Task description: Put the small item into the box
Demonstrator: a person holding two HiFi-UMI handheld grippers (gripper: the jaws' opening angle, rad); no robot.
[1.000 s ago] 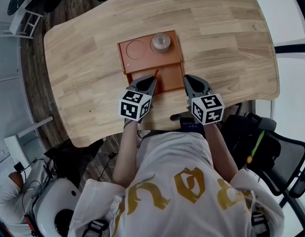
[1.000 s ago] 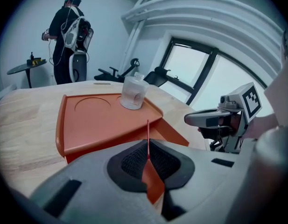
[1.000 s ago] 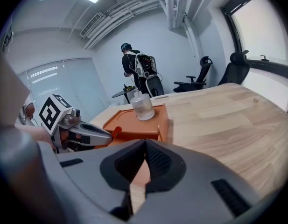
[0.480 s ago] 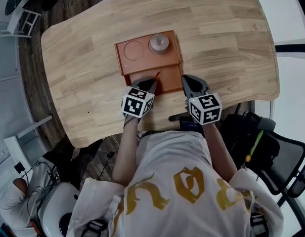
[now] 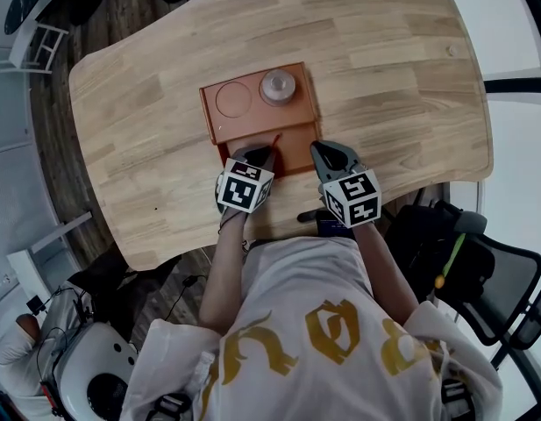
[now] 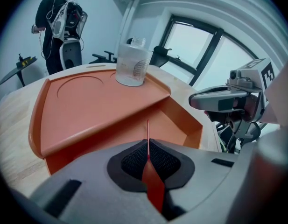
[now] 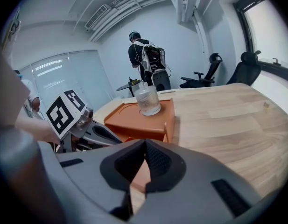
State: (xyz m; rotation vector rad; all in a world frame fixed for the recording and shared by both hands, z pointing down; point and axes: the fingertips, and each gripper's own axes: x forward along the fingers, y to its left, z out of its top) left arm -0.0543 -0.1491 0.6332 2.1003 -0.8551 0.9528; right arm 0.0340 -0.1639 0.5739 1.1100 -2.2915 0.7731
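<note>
Jaws on our left gripper [image 6: 147, 147] pinch the red strip [image 6: 153, 186] by its wide end; likely light, bendy; box [image 6: 99, 125] just ahead.

The box [image 5: 298, 139] sat mid-frame on the table [image 5: 384, 77], a cup [image 5: 278, 86] on its upper-right shelf. Below, the left gripper [image 5: 255, 154] held a stick [image 6: 147, 141] over the lower compartment. The right gripper [image 5: 326, 153] seemed just beside the box's right edge.

Hidden in the left tongs [image 6: 148, 146]
Lower centre of the left gripper view, the pads [image 6: 132, 162] cover most of the thin red item [image 6: 154, 183]; its kind cannot be told.
</note>
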